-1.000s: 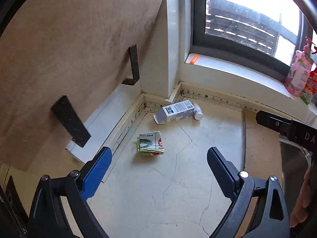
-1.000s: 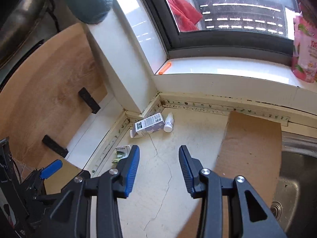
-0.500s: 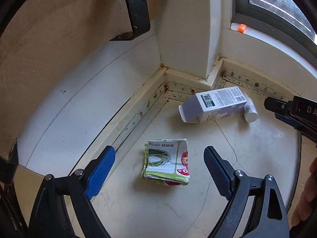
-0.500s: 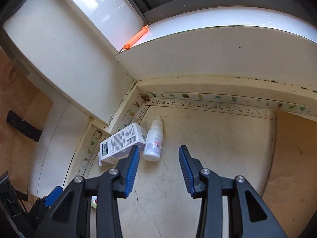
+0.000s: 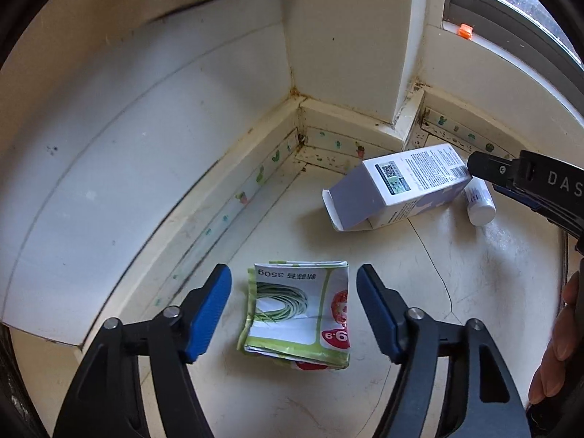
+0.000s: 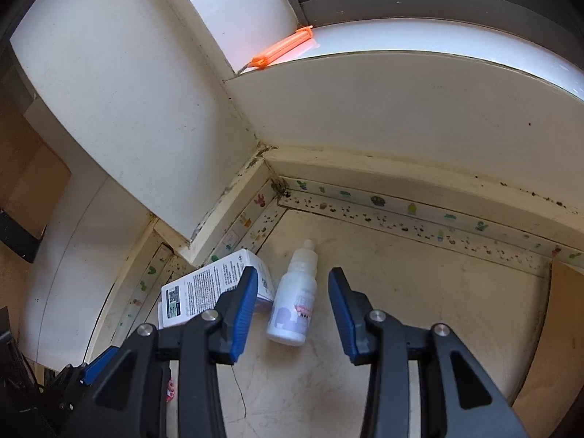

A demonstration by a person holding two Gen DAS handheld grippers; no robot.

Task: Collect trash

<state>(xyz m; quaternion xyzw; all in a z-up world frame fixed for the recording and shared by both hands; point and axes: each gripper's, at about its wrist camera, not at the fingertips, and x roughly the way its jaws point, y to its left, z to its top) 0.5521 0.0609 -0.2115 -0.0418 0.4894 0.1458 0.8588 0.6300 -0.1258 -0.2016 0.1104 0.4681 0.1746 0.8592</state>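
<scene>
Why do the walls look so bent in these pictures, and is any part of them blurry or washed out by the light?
Left wrist view: the fisheye lens bows the straight skirting; the folded packet and the carton are sharp, while the dark object at the top edge is blurred. Right wrist view: the same bowing; daylight washes out the windowsill by the orange clip; the small bottle stays clear.

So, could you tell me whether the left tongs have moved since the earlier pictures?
Yes: the left tongs have come down towards the counter corner, closing, straddling the folded packet.
</scene>
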